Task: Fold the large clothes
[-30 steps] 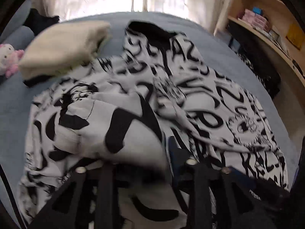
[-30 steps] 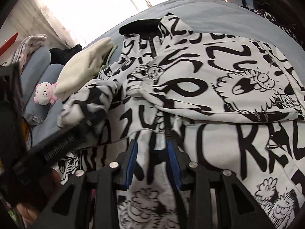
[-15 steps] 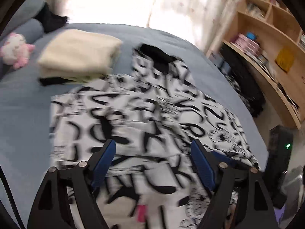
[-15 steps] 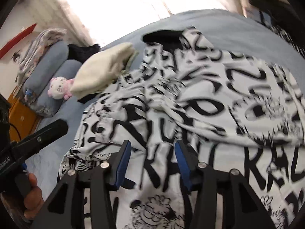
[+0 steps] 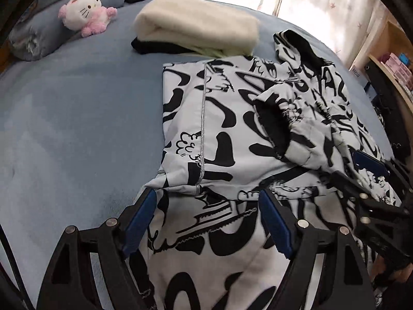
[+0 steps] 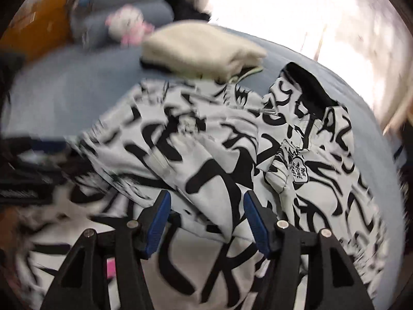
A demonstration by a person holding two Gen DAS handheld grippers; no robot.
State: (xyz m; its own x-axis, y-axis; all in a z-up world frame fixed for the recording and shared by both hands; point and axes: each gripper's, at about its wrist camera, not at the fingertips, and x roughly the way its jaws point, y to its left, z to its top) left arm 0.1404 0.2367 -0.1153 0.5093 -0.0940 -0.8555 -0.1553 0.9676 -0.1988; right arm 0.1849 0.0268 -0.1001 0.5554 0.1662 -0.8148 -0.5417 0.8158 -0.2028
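A white hoodie with black graffiti print [image 5: 219, 118] lies spread on the blue bed [image 5: 77, 129], hood [image 5: 302, 49] at the far end. One sleeve with a black cuff [image 5: 273, 129] lies folded across its front. My left gripper [image 5: 207, 201] is open over the near left edge of the hoodie, with nothing pressed between its pads. My right gripper [image 6: 206, 206] hovers over the hoodie [image 6: 206, 142] in a blurred view; its jaws are opening and fabric lies under the gap, not pinched. The right gripper [image 5: 371, 168] also shows at the right of the left wrist view.
A folded cream garment [image 5: 198, 23] on a dark one sits beyond the hoodie. A pink and white plush toy [image 5: 85, 7] leans on a blue pillow [image 5: 38, 36] at the far left. Wooden shelves [image 5: 395, 62] stand to the right, bright curtains behind.
Both grippers have let go of the hoodie fabric and opened. Both have swung left, so more bare bed and the plush toy show. The hoodie's left side now lies folded inward.
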